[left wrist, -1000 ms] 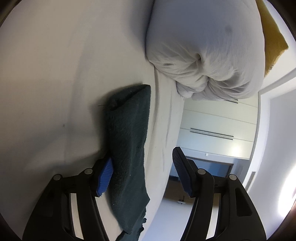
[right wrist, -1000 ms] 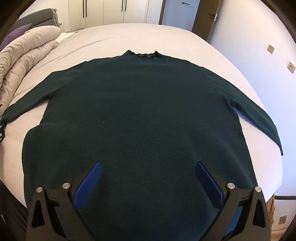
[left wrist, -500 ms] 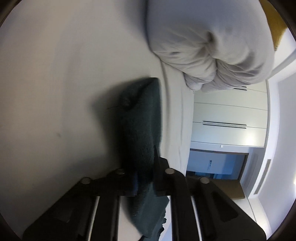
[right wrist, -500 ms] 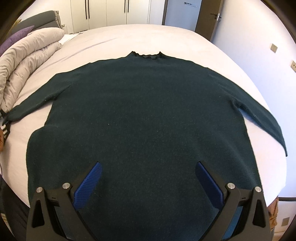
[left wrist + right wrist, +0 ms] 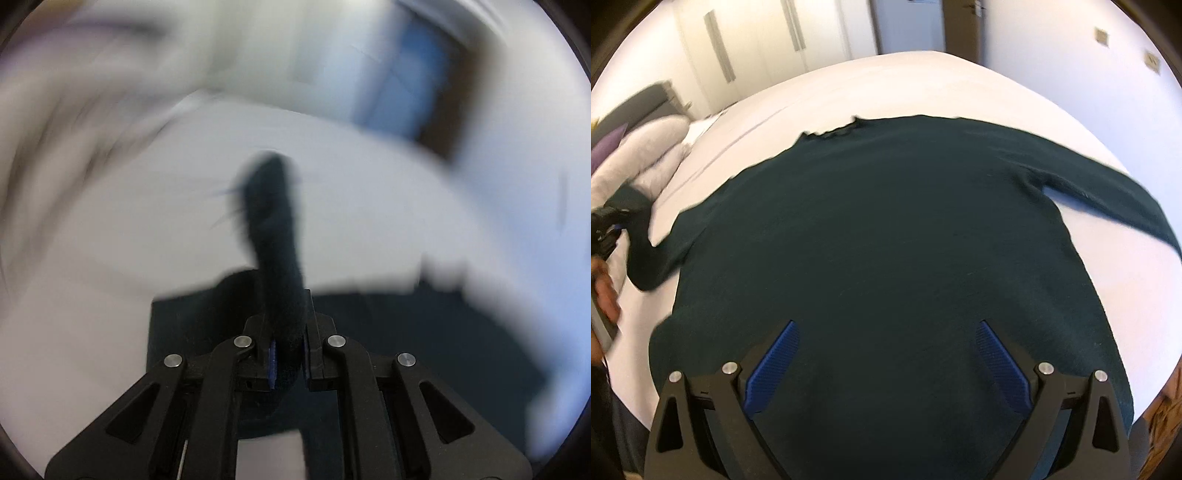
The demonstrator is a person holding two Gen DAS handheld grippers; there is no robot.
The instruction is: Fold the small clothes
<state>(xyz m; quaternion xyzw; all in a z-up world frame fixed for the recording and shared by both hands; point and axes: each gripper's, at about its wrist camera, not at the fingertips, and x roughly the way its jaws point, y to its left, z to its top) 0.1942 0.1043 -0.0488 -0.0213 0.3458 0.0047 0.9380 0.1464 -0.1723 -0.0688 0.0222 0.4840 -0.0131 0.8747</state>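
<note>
A dark green sweater [image 5: 886, 240] lies flat on a white bed [image 5: 923, 85], neck at the far side. My left gripper [image 5: 286, 332] is shut on the sweater's left sleeve [image 5: 275, 236], which stands up from its jaws; that view is blurred by motion. The same sleeve shows lifted and bent in the right wrist view [image 5: 646, 258], with the left gripper [image 5: 605, 229] at the far left edge. My right gripper [image 5: 886, 358] is open and empty, hovering over the sweater's lower body. The right sleeve [image 5: 1108, 199] lies stretched out.
A bundled grey duvet [image 5: 653, 158] and a purple pillow [image 5: 607, 146] lie at the bed's left side. White wardrobes [image 5: 757, 40] and a door [image 5: 960, 26] stand behind the bed. A wall with sockets [image 5: 1102, 35] is on the right.
My left gripper closed on the left sleeve and lifted it off the bed, swinging in toward the sweater's body. My right gripper stayed open and shifted a little over the hem.
</note>
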